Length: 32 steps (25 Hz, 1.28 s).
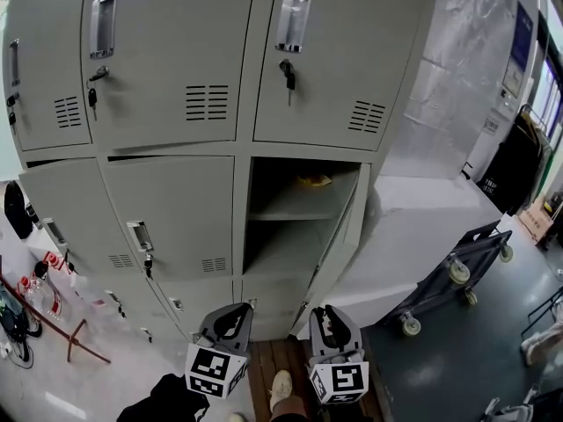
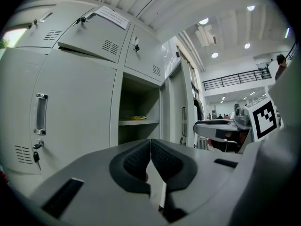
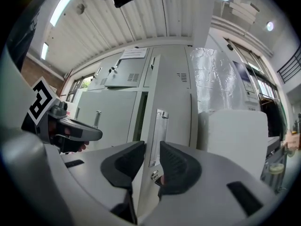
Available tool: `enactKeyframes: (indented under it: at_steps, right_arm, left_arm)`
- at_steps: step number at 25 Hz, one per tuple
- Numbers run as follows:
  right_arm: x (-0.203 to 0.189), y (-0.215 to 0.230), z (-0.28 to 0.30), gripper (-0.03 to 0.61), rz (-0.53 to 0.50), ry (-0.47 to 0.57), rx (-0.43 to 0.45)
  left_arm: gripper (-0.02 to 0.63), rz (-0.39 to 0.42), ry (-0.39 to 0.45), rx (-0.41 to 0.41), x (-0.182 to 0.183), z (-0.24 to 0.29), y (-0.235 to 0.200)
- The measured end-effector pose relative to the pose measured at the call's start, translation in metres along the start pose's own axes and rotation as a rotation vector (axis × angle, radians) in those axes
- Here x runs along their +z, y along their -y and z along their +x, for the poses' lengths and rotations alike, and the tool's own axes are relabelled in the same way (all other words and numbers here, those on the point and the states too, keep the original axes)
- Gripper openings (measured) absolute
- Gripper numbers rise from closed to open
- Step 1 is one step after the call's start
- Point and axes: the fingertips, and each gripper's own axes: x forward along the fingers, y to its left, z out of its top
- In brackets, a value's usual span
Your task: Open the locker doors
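Head view: middle-row right locker door (image 1: 345, 231) already swung open, neighbour door (image 1: 176, 214) closed. Right gripper (image 3: 151, 147) jaws partly apart, empty. Left gripper (image 2: 150, 142) jaws together, empty. Next, likely: hook neighbour's handle (image 1: 139, 236), pull.

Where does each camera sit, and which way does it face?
Head view: on the person's head, looking down the lockers; shows the left gripper, right gripper and a shoe.
Left gripper view: on the left gripper, looking up past its shut jaws at the open compartment.
Right gripper view: on the right gripper, looking between its parted jaws at the open door.
Shared: head and left gripper views both show that compartment.
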Motion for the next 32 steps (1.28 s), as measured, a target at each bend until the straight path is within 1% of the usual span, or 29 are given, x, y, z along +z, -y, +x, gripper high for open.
enactKeyframes:
  at_steps: [14,17,22,23,24,32]
  right_arm:
    - [-0.010,0.061,-0.042,0.075,-0.003,-0.035,-0.170]
    - [-0.012,0.080,-0.050,0.041,-0.004,-0.039,-0.229]
    - [-0.018,0.113,-0.058,0.035,-0.004,-0.051,-0.297]
    - [-0.019,0.120,-0.058,0.019,-0.004,-0.054,-0.313]
    - [-0.020,0.127,-0.059,0.016,-0.005,-0.056,-0.325]
    - [-0.027,0.169,-0.060,0.015,0.010,-0.059,-0.378]
  left_arm:
    - [0.025,0.012,0.012,-0.092,0.005,0.021,0.043]
    - [0.025,0.013,0.012,-0.105,0.005,0.027,0.049]
    - [0.025,0.015,0.008,-0.124,0.004,0.037,0.059]
    - [0.025,0.015,0.007,-0.126,0.004,0.040,0.061]
    - [0.025,0.016,0.005,-0.128,0.003,0.042,0.062]
    - [0.025,0.026,0.000,-0.141,0.006,0.063,0.072]
